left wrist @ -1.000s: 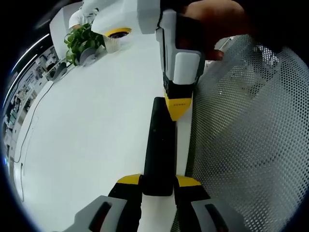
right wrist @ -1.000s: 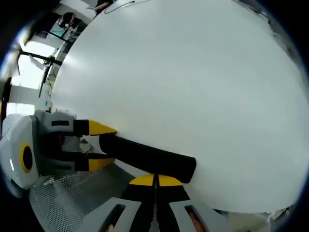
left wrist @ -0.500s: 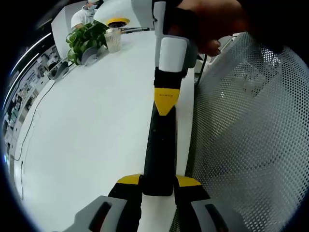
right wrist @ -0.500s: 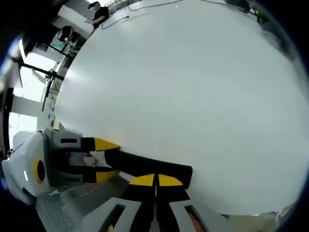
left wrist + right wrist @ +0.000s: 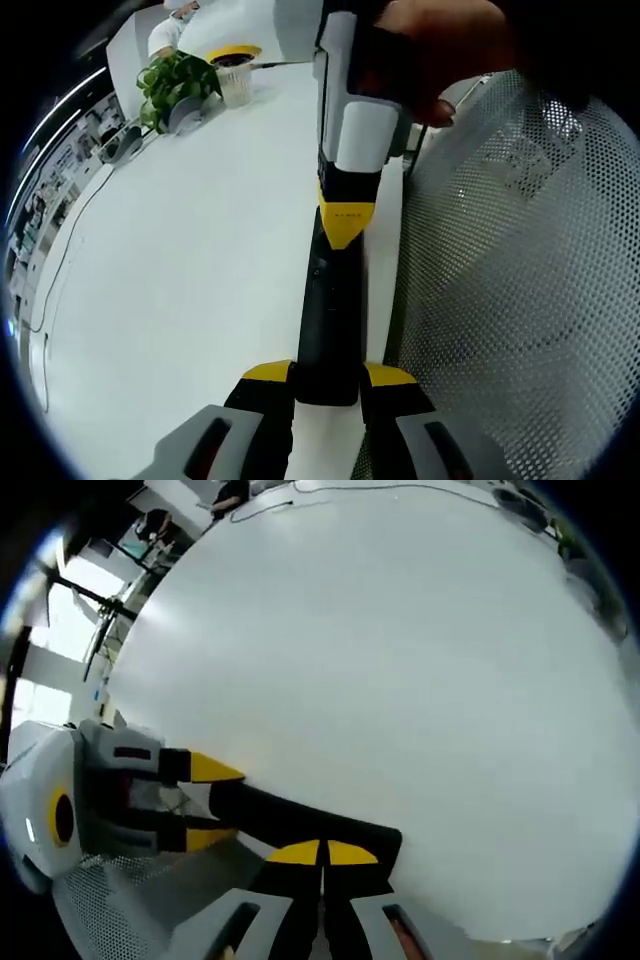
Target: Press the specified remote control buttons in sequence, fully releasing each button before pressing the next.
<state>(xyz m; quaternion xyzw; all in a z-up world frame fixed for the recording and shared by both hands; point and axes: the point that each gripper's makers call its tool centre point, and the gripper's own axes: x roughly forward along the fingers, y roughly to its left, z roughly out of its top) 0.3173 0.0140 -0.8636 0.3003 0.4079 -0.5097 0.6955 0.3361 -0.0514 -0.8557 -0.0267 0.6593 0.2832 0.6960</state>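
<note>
1. I hold the remote control [image 5: 328, 300] by its near end with my left gripper [image 5: 328, 376], the yellow-tipped jaws clamped on either side of the black body. It lies lengthwise over the white table [image 5: 180, 290], right at the table's edge beside a perforated mesh chair back [image 5: 520, 280].

2. My right gripper [image 5: 345, 225] has its jaws closed together, nothing between them, so the joined yellow tips act as a single pressing point. In the right gripper view the tips [image 5: 322, 852] sit against the far portion of the remote control [image 5: 300, 820], with the left gripper [image 5: 205, 800] holding the other end.

3. What has changed: half a second ago the tip stood nearer the far end; now it has shifted slightly toward me along the remote's face. A second ago it was near this spot too.

4. I read that as one press finished and released, with the tip coming onto the next button. I cannot tell which button is under the tip, nor whether it is depressed.

5. A potted plant [image 5: 175, 85] stands well away at the far end of the table.
</note>
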